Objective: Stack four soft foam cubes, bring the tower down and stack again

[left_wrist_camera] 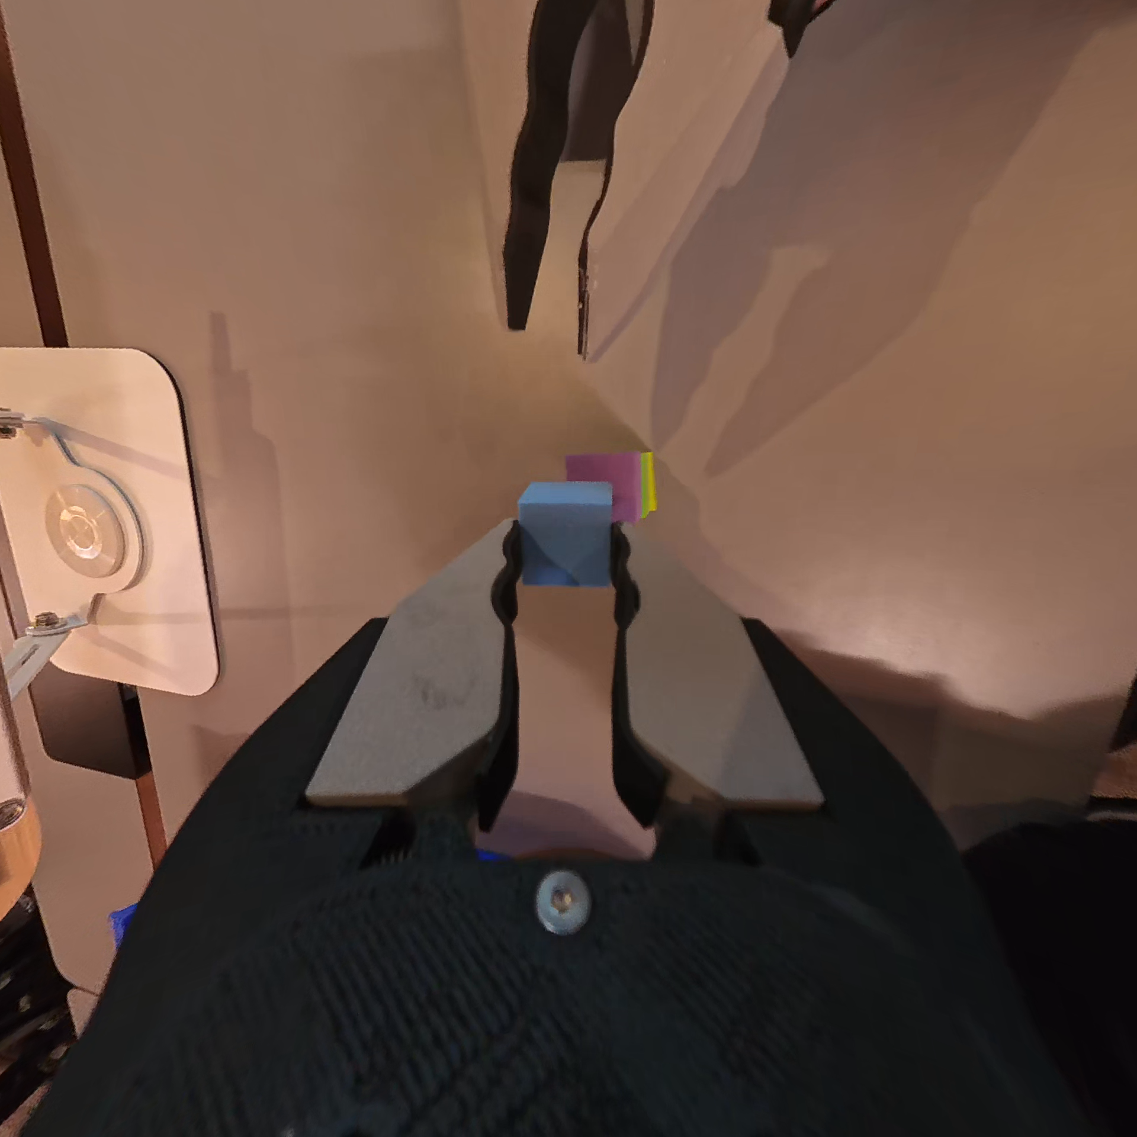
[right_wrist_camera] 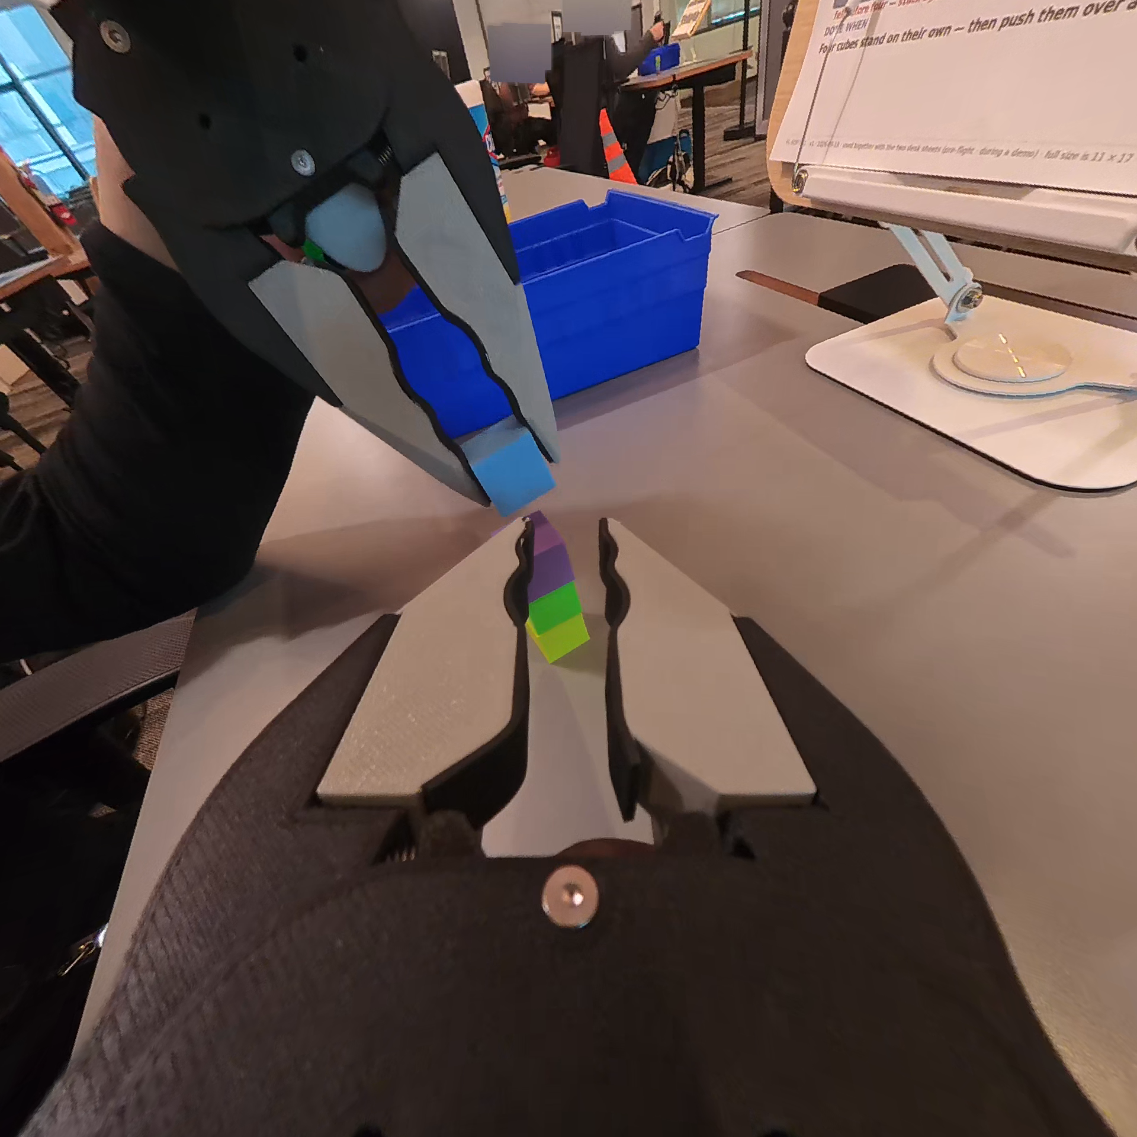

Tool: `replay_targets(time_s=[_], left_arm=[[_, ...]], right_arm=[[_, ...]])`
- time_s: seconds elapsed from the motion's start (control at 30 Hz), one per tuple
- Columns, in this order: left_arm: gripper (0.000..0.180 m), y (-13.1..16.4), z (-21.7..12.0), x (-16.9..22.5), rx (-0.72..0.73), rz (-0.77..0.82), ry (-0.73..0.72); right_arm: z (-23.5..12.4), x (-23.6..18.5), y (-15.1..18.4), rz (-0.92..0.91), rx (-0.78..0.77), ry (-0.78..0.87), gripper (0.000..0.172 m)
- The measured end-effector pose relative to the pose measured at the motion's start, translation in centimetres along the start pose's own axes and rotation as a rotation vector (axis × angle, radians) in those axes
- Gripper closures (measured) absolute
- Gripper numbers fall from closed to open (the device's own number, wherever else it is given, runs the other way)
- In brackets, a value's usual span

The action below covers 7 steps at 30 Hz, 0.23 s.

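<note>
Four foam cubes show in all: one blue cube (right_wrist_camera: 512,477), one purple cube (right_wrist_camera: 549,563), one green cube (right_wrist_camera: 554,606) and one yellow-green cube (right_wrist_camera: 563,640). Three of them stand in one stack on the desk (right_wrist_camera: 800,615); the blue one is off the desk. There are two grippers: the left gripper (right_wrist_camera: 514,474) and the right gripper (right_wrist_camera: 563,541). One blue bin (right_wrist_camera: 615,307) sits toward the far edge of the desk, and one white stand (right_wrist_camera: 984,381) sits toward the right edge. One orange cone (right_wrist_camera: 615,147) stands beyond the desk.

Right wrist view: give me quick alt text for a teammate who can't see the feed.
The left gripper holds a blue foam cube just above a three-cube tower on the grey table: purple on top, green, then yellow-green. The right gripper hangs open above the tower, holding nothing; a blue bin sits behind.
</note>
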<state>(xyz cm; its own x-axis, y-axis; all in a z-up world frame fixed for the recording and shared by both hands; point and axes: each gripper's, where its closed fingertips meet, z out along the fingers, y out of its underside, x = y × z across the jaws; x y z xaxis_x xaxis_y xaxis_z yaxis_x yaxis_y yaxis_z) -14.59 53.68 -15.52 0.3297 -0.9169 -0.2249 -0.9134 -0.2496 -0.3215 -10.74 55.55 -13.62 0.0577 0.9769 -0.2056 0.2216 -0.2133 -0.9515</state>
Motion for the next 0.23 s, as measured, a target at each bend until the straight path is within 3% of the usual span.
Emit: replay_targets(time_s=[0.23], left_arm=[[0.154, -0.18, 0.52, 0.19, -0.035, 0.010, 0.012]], right_arm=[[-0.07, 0.26, 0.03, 0.004, 0.001, 0.007, 0.154]])
